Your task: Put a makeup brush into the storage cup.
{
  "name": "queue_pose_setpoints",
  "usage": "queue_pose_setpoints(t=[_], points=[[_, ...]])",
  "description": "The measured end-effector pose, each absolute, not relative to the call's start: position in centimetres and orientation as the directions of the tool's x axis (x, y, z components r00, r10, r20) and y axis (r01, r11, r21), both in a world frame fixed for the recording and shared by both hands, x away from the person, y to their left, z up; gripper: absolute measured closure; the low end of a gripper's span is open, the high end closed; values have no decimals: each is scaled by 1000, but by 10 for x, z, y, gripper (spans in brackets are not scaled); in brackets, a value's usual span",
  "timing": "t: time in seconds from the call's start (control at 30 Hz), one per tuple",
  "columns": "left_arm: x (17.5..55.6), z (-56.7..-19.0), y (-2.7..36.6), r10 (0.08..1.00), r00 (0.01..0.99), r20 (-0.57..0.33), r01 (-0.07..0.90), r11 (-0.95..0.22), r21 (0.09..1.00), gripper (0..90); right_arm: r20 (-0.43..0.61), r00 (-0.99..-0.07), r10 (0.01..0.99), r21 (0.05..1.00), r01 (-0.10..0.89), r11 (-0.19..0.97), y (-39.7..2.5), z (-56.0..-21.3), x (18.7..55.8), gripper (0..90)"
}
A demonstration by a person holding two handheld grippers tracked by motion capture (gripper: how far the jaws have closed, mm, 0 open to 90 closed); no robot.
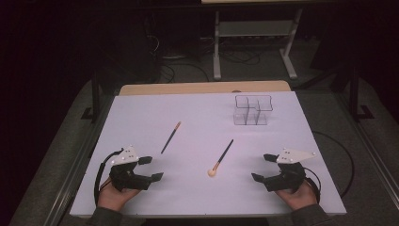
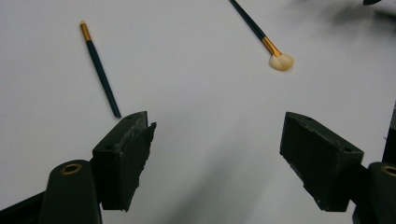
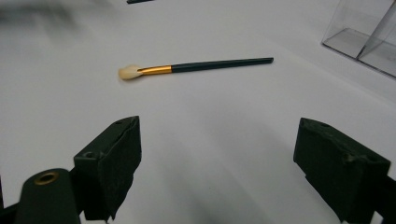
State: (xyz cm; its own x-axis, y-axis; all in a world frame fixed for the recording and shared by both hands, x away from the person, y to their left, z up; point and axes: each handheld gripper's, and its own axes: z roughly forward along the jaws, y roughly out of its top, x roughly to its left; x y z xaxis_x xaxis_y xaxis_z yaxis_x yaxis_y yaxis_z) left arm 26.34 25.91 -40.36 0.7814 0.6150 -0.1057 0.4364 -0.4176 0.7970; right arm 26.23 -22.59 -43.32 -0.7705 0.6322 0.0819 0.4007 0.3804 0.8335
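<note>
Two makeup brushes lie on the white table (image 1: 197, 113). The thin brush (image 1: 170, 137) with a small tip lies left of centre, also seen as the thin brush (image 2: 99, 67) ahead of my left jaws. The fluffy-headed brush (image 1: 221, 158) lies in the middle, bristles toward me; it appears as the fluffy brush (image 2: 261, 38) and the fluffy brush (image 3: 196, 66). My left gripper (image 1: 151, 168) rests open at the near left, held by a hand. My right gripper (image 1: 263, 167) rests open at the near right. Nothing sits between either pair of jaws.
A clear plastic organizer (image 1: 253, 110) with several compartments stands at the back right of the table; its corner shows as the clear organizer (image 3: 364, 37). A wooden strip (image 1: 202, 87) runs along the far edge. Beyond it stands a desk frame (image 1: 254, 42) on a dark floor.
</note>
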Motion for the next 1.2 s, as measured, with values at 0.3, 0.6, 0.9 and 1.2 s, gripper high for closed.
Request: queue_pose_setpoints(t=[0.3,0.6,0.9,1.2], points=[[267,-401,261,621,777,-101,430,-407,806,248,92,-767,635,837,405,368,-227,-433,263,140],[270,-398,258,626,775,-85,426,-418,803,241,101,-761,641,858,393,331,-231,-429,262,140],[281,-393,256,618,782,-85,428,-432,794,290,101,-759,643,861,391,325,-233,-429,262,141],[300,-379,249,621,778,-92,450,-450,771,326,107,-761,640,857,397,329,-233,-429,263,141]])
